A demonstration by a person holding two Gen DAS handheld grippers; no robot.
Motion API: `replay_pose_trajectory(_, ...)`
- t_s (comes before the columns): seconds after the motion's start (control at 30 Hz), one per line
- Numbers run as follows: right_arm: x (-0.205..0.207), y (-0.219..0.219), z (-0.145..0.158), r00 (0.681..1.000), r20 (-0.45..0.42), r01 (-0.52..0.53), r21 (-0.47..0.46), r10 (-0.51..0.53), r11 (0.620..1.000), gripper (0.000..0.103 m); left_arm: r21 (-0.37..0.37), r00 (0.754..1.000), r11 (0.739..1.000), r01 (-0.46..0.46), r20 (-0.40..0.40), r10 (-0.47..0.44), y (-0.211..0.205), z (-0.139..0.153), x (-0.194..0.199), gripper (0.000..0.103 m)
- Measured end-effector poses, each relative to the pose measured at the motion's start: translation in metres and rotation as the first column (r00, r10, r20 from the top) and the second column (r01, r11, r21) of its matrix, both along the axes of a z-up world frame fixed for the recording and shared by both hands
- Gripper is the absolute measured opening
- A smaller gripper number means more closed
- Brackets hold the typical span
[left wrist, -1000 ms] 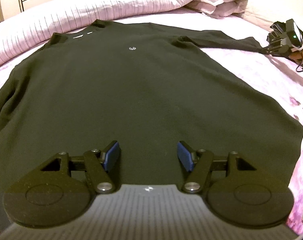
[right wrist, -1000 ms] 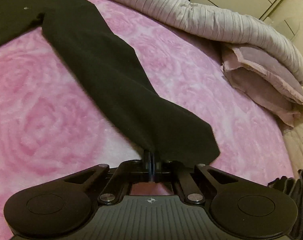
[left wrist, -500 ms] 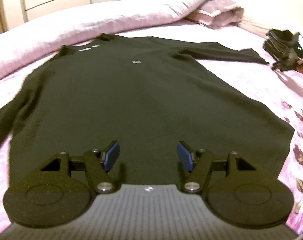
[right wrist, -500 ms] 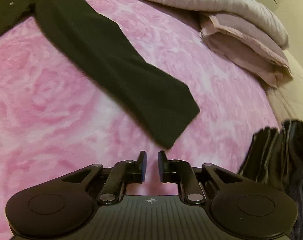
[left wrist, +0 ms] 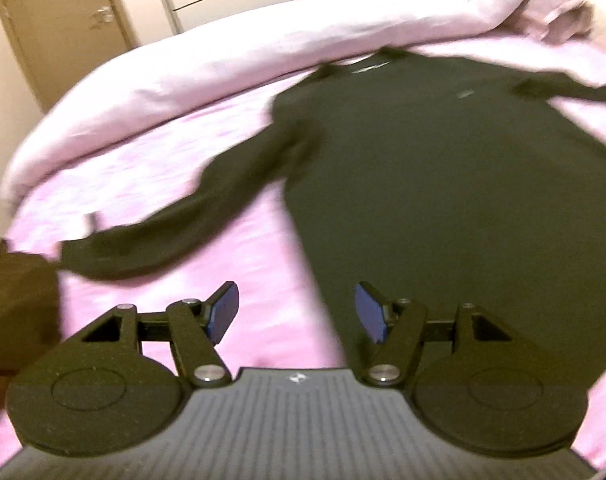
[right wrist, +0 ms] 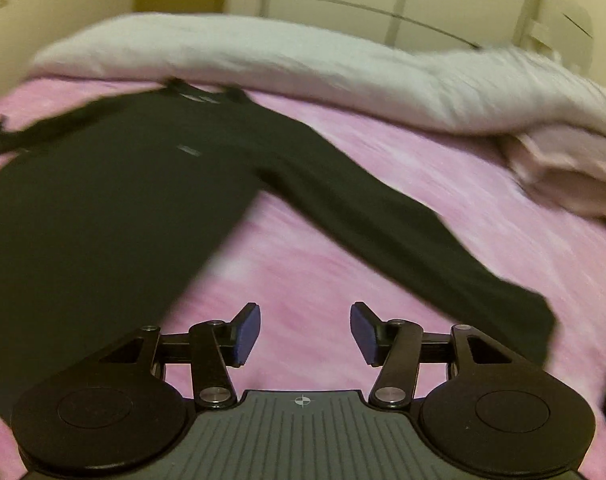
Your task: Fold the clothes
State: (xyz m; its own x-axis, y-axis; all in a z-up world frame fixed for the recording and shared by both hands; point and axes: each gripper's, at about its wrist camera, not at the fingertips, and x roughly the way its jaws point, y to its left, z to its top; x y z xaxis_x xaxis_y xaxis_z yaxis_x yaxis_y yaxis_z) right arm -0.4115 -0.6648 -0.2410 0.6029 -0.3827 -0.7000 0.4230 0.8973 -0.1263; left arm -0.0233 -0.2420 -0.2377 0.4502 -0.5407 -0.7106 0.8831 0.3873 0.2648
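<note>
Black long-sleeved top (left wrist: pixel 443 184) spread flat on pink bed sheet (left wrist: pixel 151 168), both sleeves out, collar toward rolled pale duvet (right wrist: pixel 263 60). Left tool (left wrist: pixel 296 312) spread, holding nothing, over hem edge. Right tool (right wrist: pixel 305 334) spread, holding nothing, above sheet between body and sleeve.

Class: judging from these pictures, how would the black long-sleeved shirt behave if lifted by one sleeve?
The black long-sleeved shirt lies flat with its sleeves splayed, so it would probably hang limp. It looks thin, so likely light. On the pink bedspread, its body might drag rather than slide freely.
</note>
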Motion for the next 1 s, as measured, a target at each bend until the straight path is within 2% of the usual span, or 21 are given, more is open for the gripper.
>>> replay_pose_trajectory(0.03,0.015,0.014,0.001,0.999,0.011,-0.032,0.007,0.032,0.999,0.056,0.012,1.0,1.0,-0.017,0.017,0.017,0.008,-0.001,0.015,0.061)
replay_pose_trajectory(0.17,0.075,0.067,-0.007,0.985,0.023,-0.17,0.023,0.169,0.985,0.059,0.004,0.993,0.993,-0.114,0.005,0.114,0.025,-0.002,0.093,0.061)
replay_pose_trajectory(0.3,0.123,0.106,-0.025,0.97,0.012,-0.244,0.035,0.243,0.969,0.061,-0.039,0.971,0.972,-0.233,-0.068,0.23,0.029,0.0,0.175,0.061)
replay_pose_trajectory(0.4,0.152,0.124,-0.043,0.964,0.009,-0.266,0.047,0.266,0.963,0.061,-0.051,0.96,0.962,-0.268,-0.102,0.262,0.005,-0.004,0.217,0.061)
replay_pose_trajectory(0.5,0.178,0.128,-0.064,0.963,-0.014,-0.269,0.06,0.271,0.961,0.061,-0.017,0.949,0.955,-0.295,-0.123,0.291,-0.023,-0.02,0.249,0.06)
replay_pose_trajectory(0.57,0.194,0.13,-0.076,0.963,-0.035,-0.266,0.07,0.269,0.961,0.061,0.023,0.938,0.948,-0.318,-0.139,0.318,-0.036,-0.035,0.267,0.058)
replay_pose_trajectory(0.63,0.209,0.13,-0.084,0.963,-0.044,-0.263,0.075,0.267,0.962,0.061,0.032,0.929,0.944,-0.328,-0.168,0.329,-0.038,-0.047,0.281,0.039)
replay_pose_trajectory(0.67,0.215,0.13,-0.086,0.964,-0.043,-0.26,0.077,0.264,0.963,0.061,0.012,0.927,0.943,-0.333,-0.179,0.33,-0.037,-0.048,0.284,0.031)
replay_pose_trajectory(0.7,0.221,0.129,-0.086,0.964,-0.039,-0.259,0.077,0.262,0.963,0.061,-0.002,0.924,0.94,-0.341,-0.186,0.335,-0.035,-0.045,0.286,0.009)
replay_pose_trajectory(0.73,0.226,0.129,-0.086,0.965,-0.036,-0.258,0.076,0.261,0.963,0.061,-0.014,0.923,0.937,-0.348,-0.179,0.34,-0.033,-0.04,0.285,0.002)
replay_pose_trajectory(0.8,0.239,0.127,-0.084,0.966,-0.027,-0.254,0.079,0.257,0.964,0.061,-0.065,0.93,0.935,-0.349,-0.149,0.337,-0.025,-0.023,0.282,0.003)
replay_pose_trajectory(0.87,0.257,0.126,-0.079,0.964,-0.007,-0.265,0.09,0.267,0.96,0.061,-0.148,0.935,0.924,-0.353,-0.098,0.341,-0.01,0.005,0.275,0.003)
replay_pose_trajectory(0.93,0.269,0.126,-0.069,0.959,0.007,-0.282,0.087,0.283,0.955,0.061,-0.25,0.93,0.897,-0.364,-0.041,0.365,0.014,0.037,0.267,0.003)
replay_pose_trajectory(1.0,0.284,0.132,-0.063,0.953,0.027,-0.302,0.091,0.301,0.949,0.061,-0.35,0.916,0.856,-0.38,-0.015,0.401,0.043,0.055,0.26,0.003)
